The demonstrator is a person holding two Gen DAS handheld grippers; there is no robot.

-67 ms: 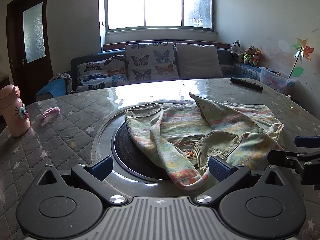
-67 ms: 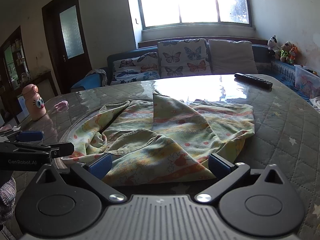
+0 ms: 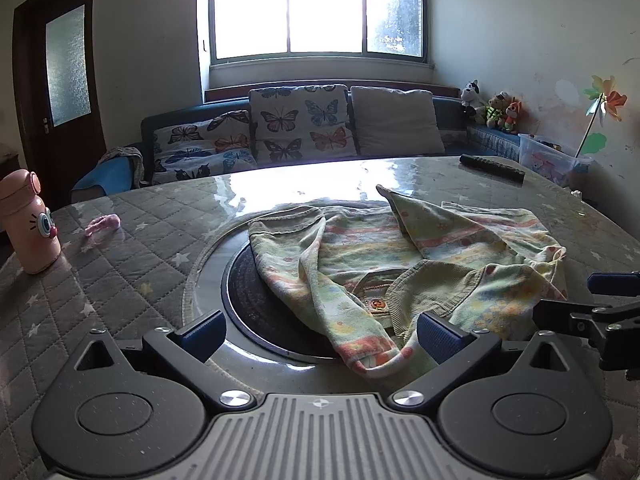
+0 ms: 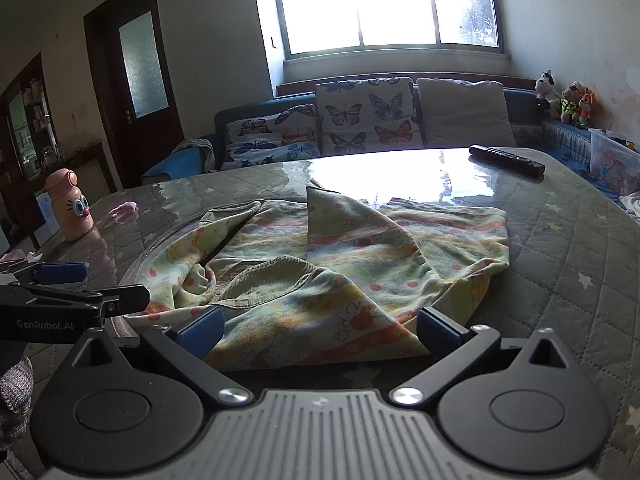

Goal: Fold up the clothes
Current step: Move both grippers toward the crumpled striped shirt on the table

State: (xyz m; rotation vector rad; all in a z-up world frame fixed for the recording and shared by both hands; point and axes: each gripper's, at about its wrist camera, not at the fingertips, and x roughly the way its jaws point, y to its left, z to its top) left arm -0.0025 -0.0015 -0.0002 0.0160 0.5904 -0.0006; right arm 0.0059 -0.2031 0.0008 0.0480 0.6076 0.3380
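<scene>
A small pale yellow-green child's garment (image 3: 400,256) with orange and pink print lies crumpled on the round table, one sleeve hanging toward me over the dark inset disc (image 3: 256,300). It also shows in the right wrist view (image 4: 340,264). My left gripper (image 3: 320,330) is open, its blue pads on either side of the near sleeve end, holding nothing. My right gripper (image 4: 320,330) is open over the garment's near hem, holding nothing. Each gripper shows at the edge of the other's view: the right one (image 3: 592,312), the left one (image 4: 72,296).
A pink cartoon bottle (image 3: 28,228) and a small pink item (image 3: 102,224) sit at the table's left. A black remote (image 3: 492,168) lies at the far right. A sofa with butterfly cushions (image 3: 296,124) stands behind the table, and a plastic bin (image 3: 552,160) at the right.
</scene>
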